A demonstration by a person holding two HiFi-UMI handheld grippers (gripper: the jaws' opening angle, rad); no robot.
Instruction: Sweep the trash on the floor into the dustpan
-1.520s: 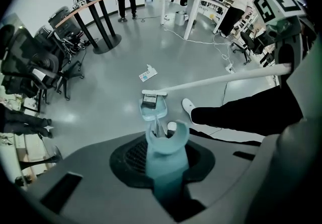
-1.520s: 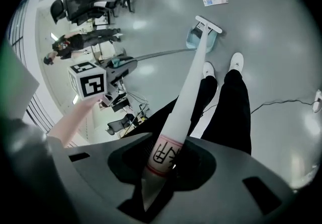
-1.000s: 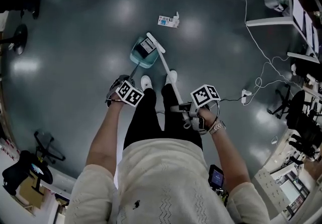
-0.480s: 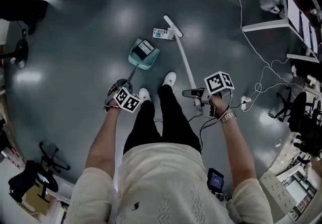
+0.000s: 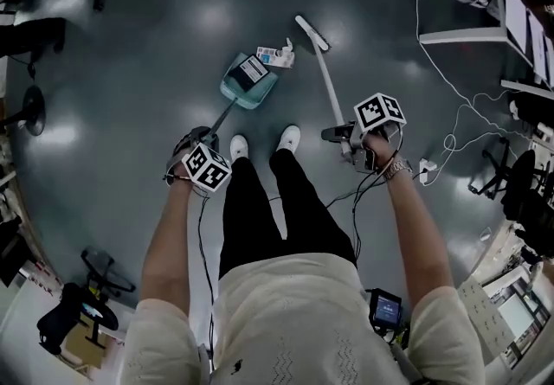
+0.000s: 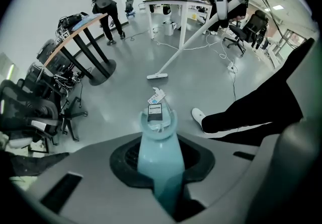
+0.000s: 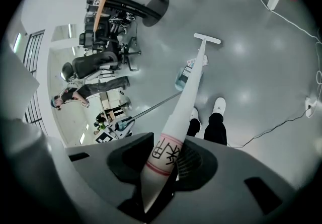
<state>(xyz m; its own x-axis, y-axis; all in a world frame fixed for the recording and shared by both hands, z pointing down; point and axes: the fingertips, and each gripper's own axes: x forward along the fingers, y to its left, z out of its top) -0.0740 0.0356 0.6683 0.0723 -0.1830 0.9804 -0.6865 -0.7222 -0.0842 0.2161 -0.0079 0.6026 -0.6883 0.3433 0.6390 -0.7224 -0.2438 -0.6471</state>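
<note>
A teal dustpan (image 5: 246,85) rests on the grey floor ahead of my feet, with a black-and-white card (image 5: 253,69) inside it. My left gripper (image 5: 194,152) is shut on its long handle (image 6: 160,167). A small white packet of trash (image 5: 275,54) lies at the pan's far edge. Just beyond it to the right sits the white broom head (image 5: 312,33). My right gripper (image 5: 350,137) is shut on the white broom handle (image 7: 173,132), which slants down to the head (image 7: 207,39). In the left gripper view the packet (image 6: 157,98) lies between the pan (image 6: 158,120) and the broom head (image 6: 157,76).
My white shoes (image 5: 289,137) stand just behind the dustpan. White cables and a power strip (image 5: 426,169) trail over the floor at the right, near desk legs (image 5: 454,35). Office chairs (image 6: 35,112) and round-based tables (image 6: 93,64) stand to the left, with people at far desks.
The broom head swung away from the dustpan to the far right side of the packet. The packet now lies against the pan's far edge. My right gripper moved outward to the right.
</note>
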